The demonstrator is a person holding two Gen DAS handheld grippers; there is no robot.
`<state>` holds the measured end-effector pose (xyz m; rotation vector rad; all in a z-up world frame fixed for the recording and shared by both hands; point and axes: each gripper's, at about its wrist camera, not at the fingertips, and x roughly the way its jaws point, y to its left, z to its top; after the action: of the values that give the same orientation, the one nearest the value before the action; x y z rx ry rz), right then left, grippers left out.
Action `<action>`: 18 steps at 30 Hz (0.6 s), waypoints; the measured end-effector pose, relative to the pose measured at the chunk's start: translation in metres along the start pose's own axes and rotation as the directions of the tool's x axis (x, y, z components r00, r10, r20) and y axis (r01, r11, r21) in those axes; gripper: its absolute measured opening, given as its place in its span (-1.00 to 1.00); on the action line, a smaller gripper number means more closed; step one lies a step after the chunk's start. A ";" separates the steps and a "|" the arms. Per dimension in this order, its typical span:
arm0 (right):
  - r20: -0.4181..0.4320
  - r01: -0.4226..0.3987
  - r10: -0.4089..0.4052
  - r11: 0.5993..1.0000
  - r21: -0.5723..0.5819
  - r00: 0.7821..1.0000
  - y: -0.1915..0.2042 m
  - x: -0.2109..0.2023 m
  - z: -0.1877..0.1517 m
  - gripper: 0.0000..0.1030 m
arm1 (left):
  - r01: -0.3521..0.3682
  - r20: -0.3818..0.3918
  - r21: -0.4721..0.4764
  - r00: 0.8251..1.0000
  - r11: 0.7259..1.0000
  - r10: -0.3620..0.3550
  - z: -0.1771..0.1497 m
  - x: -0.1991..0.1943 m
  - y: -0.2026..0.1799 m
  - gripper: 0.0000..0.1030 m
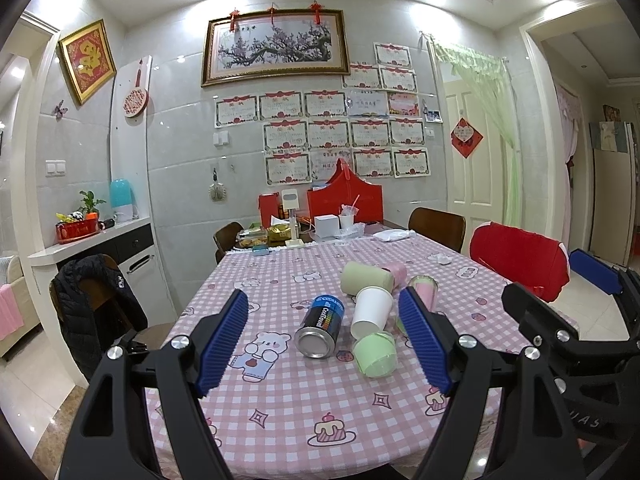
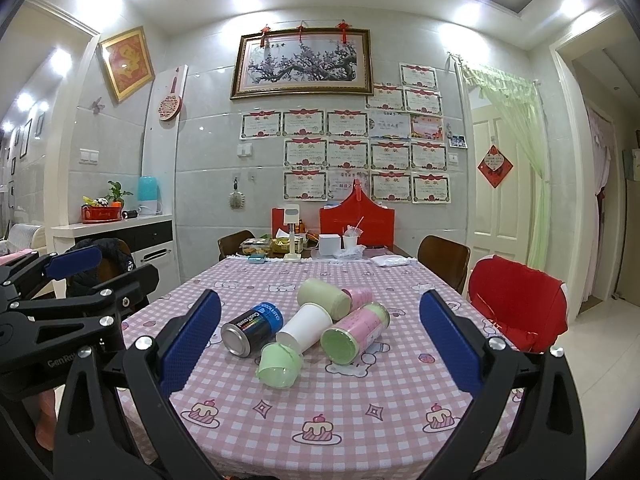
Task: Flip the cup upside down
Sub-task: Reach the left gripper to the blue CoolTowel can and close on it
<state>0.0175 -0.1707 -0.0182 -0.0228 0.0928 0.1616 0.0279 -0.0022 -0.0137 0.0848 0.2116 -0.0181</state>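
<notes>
A white paper cup point(image 1: 372, 311) point(image 2: 306, 330) lies on its side on the pink checked tablecloth, amid other cups and cans. A small light green cup point(image 1: 375, 354) point(image 2: 279, 365) lies in front of it. My left gripper point(image 1: 324, 344) is open and empty, held above the near part of the table, with the cups between its fingers in view. My right gripper point(image 2: 320, 348) is open and empty, also short of the cluster. The right gripper shows at the right of the left wrist view point(image 1: 560, 292); the left gripper shows at the left of the right wrist view point(image 2: 100, 268).
A dark can point(image 1: 320, 332) point(image 2: 252, 327) lies left of the white cup. A green cylinder point(image 1: 366, 277) point(image 2: 324, 296) and a pink-green can point(image 2: 354, 332) lie behind and right. Boxes and clutter point(image 1: 320, 224) stand at the far end. Chairs point(image 1: 518, 260) surround the table.
</notes>
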 end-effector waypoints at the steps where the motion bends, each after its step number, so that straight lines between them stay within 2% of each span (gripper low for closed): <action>1: 0.002 0.000 0.000 1.000 0.003 1.000 0.000 0.002 -0.001 0.87 | 0.001 -0.005 0.000 1.000 1.000 -0.001 0.001 0.002 0.001 0.49; 11: -0.011 0.040 -0.040 0.999 0.025 0.999 -0.008 0.022 0.004 0.87 | 0.027 -0.063 -0.003 0.998 1.000 -0.027 0.001 0.037 0.000 0.49; 18: -0.091 0.062 -0.057 0.996 0.056 0.994 -0.018 0.054 0.001 0.87 | 0.045 -0.151 -0.011 0.987 0.999 -0.046 -0.001 0.078 0.004 0.49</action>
<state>0.0736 -0.1799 -0.0223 0.0263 0.1855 0.0983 0.1041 0.0012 -0.0308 0.0737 0.3652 -0.0566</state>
